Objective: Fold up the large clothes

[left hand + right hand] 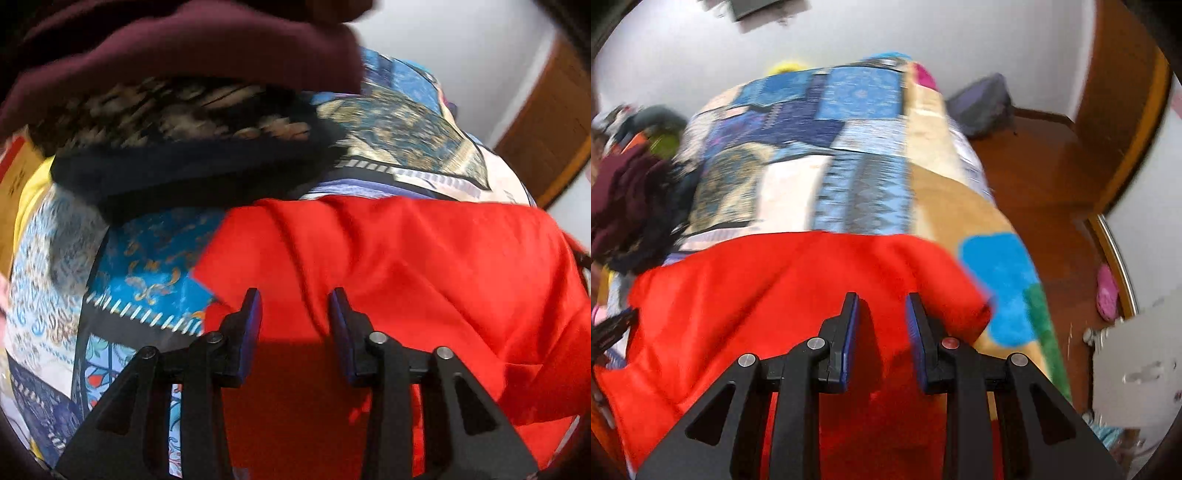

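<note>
A large red garment (406,258) lies spread on a bed with a blue patchwork cover (147,266). My left gripper (294,299) is open just above the garment's left part, its jaws apart with nothing between them. In the right wrist view the same red garment (775,295) lies across the near end of the bed cover (857,140). My right gripper (881,302) is open above the garment's right part, near its right edge. Both views are blurred by motion.
A pile of dark maroon and patterned clothes (177,96) sits at the far left of the bed, also seen in the right wrist view (628,206). A colourful blanket (997,273) hangs off the bed's right side. A wooden floor (1034,177) and a wooden door (554,122) lie to the right.
</note>
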Tool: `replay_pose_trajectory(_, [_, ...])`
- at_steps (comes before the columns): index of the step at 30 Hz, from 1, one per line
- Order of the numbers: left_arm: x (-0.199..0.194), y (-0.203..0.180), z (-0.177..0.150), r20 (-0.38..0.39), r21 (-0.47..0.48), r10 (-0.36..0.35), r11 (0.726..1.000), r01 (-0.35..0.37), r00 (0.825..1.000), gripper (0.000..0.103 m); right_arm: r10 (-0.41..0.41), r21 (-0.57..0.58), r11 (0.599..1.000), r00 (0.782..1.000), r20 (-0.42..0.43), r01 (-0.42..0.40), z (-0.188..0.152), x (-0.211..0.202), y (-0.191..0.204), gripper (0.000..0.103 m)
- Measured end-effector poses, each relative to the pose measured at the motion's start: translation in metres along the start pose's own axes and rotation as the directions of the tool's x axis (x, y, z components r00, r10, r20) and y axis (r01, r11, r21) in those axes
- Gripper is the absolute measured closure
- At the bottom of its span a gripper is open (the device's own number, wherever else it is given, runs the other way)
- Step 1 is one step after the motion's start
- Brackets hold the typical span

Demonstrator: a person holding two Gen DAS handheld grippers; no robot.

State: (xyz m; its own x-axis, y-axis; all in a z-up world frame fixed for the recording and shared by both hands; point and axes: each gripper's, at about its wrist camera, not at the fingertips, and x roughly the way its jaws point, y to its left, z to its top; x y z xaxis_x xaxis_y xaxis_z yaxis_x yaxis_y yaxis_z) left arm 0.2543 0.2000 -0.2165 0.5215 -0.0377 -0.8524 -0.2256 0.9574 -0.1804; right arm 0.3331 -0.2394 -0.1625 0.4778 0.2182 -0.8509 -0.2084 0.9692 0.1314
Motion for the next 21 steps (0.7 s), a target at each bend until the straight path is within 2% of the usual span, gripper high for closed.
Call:
replay_pose_trajectory(2, [-0.003,0.011,-0.002,0.007,-0.041,0.007,0.999,-0.007,1.0,0.05,-0.008,0.056,0.998,1.0,-0.002,0.008,-0.003,0.001,-0.02,0.08])
replay_pose_trajectory(3, [-0.005,0.016,-0.003,0.012,-0.057,0.02,0.998,-0.019,1.0,0.05,-0.023,0.078,0.997,1.0,-0.002,0.023,-0.004,0.001,-0.027,0.08])
replay_pose_trajectory(6, [-0.012,0.023,-0.003,0.013,-0.09,0.061,0.994,-0.059,0.998,0.05,-0.135,0.132,0.982,0.991,0.005,0.133,-0.008,-0.006,-0.044,0.08])
replay_pose_trajectory(7, [-0.016,0.023,-0.002,0.014,-0.088,0.082,0.993,-0.08,0.997,0.05,-0.144,0.152,0.978,0.99,0.0,0.143,-0.01,-0.009,-0.049,0.08])
replay_pose_trajectory(11, [-0.037,0.011,0.003,0.054,-0.061,0.056,0.997,-0.053,0.997,0.05,-0.071,0.191,0.979,0.997,0.023,0.065,-0.013,-0.033,-0.053,0.08])
replay_pose_trajectory(14, [-0.056,-0.015,0.01,0.099,0.0,0.016,1.0,-0.016,0.995,0.05,-0.068,0.131,0.99,0.995,0.076,0.058,-0.01,-0.058,-0.036,0.08])
replay_pose_trajectory(18, [-0.074,-0.058,0.012,0.124,0.118,-0.057,0.992,0.042,0.991,0.05,0.026,0.01,1.0,0.993,0.113,-0.028,-0.009,-0.078,0.003,0.079])
replay_pose_trajectory(21, [-0.078,-0.092,0.003,0.118,0.21,-0.104,0.975,0.077,0.988,0.049,0.088,-0.088,0.993,0.989,0.116,-0.078,-0.015,-0.083,0.036,0.063])
